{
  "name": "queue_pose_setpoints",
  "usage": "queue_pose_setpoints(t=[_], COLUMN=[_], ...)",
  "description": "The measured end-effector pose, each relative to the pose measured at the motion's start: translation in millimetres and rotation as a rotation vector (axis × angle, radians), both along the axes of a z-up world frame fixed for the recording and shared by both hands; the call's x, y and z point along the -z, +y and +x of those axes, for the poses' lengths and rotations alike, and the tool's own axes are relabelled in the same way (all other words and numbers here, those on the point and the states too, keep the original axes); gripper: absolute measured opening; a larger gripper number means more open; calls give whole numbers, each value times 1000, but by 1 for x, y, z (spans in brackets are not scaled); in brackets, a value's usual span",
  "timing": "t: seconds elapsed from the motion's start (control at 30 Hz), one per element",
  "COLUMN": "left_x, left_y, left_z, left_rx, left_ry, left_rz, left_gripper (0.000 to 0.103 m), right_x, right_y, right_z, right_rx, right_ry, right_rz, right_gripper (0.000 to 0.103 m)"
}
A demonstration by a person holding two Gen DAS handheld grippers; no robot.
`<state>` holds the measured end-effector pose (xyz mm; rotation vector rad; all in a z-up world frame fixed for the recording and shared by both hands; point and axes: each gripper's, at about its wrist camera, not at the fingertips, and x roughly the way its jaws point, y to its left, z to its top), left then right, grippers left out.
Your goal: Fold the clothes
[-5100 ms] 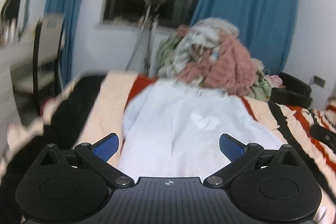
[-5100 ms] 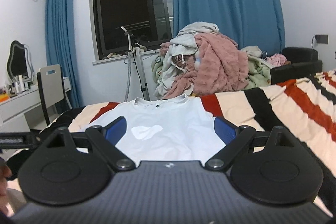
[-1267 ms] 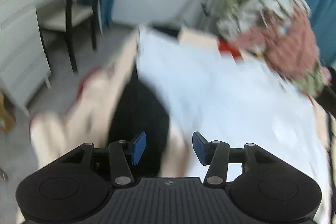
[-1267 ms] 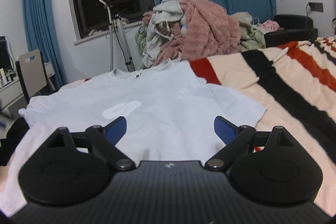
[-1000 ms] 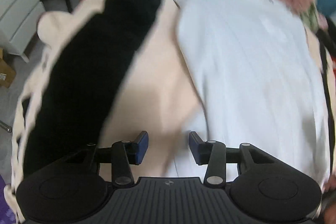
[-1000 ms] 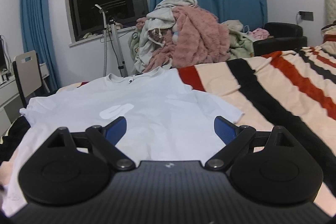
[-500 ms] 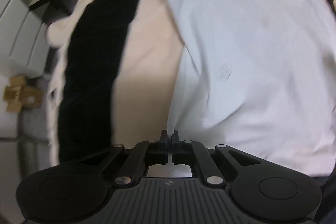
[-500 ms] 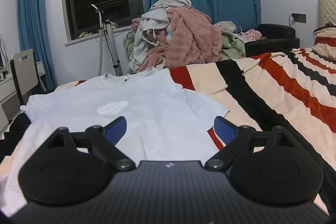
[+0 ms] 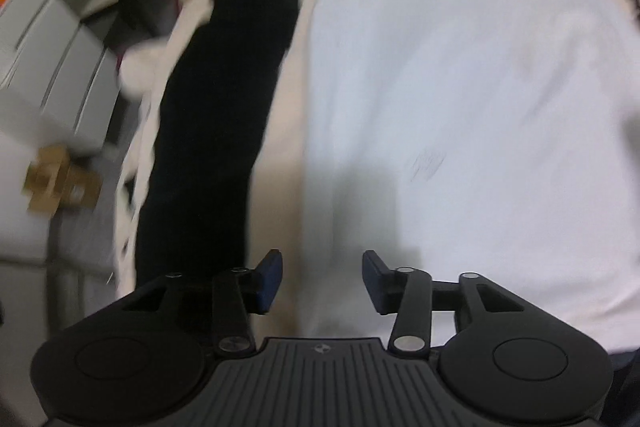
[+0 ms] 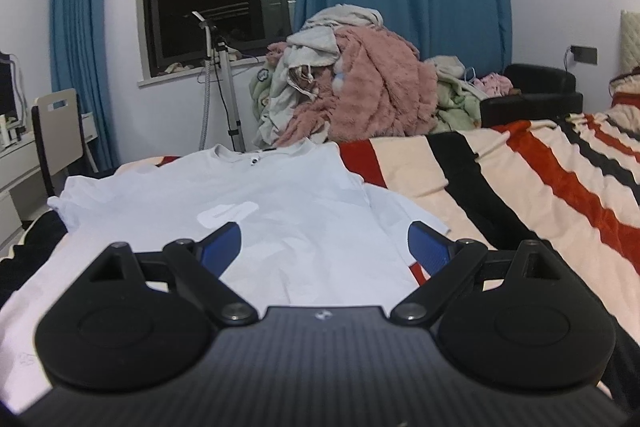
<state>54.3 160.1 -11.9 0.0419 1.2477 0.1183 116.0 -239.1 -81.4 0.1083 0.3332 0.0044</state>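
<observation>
A: The white T-shirt point(image 10: 280, 211) lies spread flat on the bed's striped blanket point(image 10: 540, 187), collar toward the window, both sleeves out to the sides. Nothing on it is folded over that I can see.

B: And the tools?

A: The left tool point(image 9: 322, 281) has its fingers apart, empty, hovering at the shirt's left side edge, where white cloth meets the cream stripe. The right tool point(image 10: 324, 245) is also spread wide and holds nothing, low over the hem end.

B: So what could go wrong?

A: The left view is blurred (that hand seems to be moving fast), so a pinch there could miss the thin edge or catch the blanket along with it. Lifting both would drag the whole shirt askew.

B: Anything else?

A: The cloth looks light and limp. If only one side gets raised, the far sleeve point(image 10: 404, 211) may bunch and the fold line go crooked. The shirt also sits close to the bed's left edge, so a pull that way could slide it off toward the floor point(image 9: 80, 239).
</observation>
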Motion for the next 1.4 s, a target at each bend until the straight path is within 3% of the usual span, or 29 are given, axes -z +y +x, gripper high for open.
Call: queue_pose_setpoints(t=[0.17,0.23,0.33,0.47,0.57,0.67,0.8,1.17,1.33,1.4], left_x=[-33,-45,-55,-37,-20,2,37,55,56,56], left_y=[-41,-60,-93,-141,-153,-142,-144,-127,-121,-118], left_z=[9,14,23,22,5,-10,20,40,35,33], left_rx=[37,76,152,232,238,255,246,159,100,72], left_ry=[-260,-361,-483,-618,-702,-778,-772,-736,-728,-725], left_rz=[-91,-121,-180,-160,-148,-84,-77,-134,-127,-140], left_gripper=[67,80,91,93,95,99,101,101,101,102], right_x=[-3,-5,-6,-7,-6,-3,1,3,-2,9], right_y=[2,0,-3,-3,2,4,5,-2,-55,-82], right_z=[1,2,2,1,2,5,13,17,58,88], right_rx=[-23,-24,-22,-21,-17,-18,-22,-8,48,88], right_ry=[-5,-10,-23,-53,-72,-67,-47,-43,-15,32], right_rz=[22,35,46,33,9,25,43,82,282,331], right_gripper=[92,92,92,92,92,92,92,92,91,91])
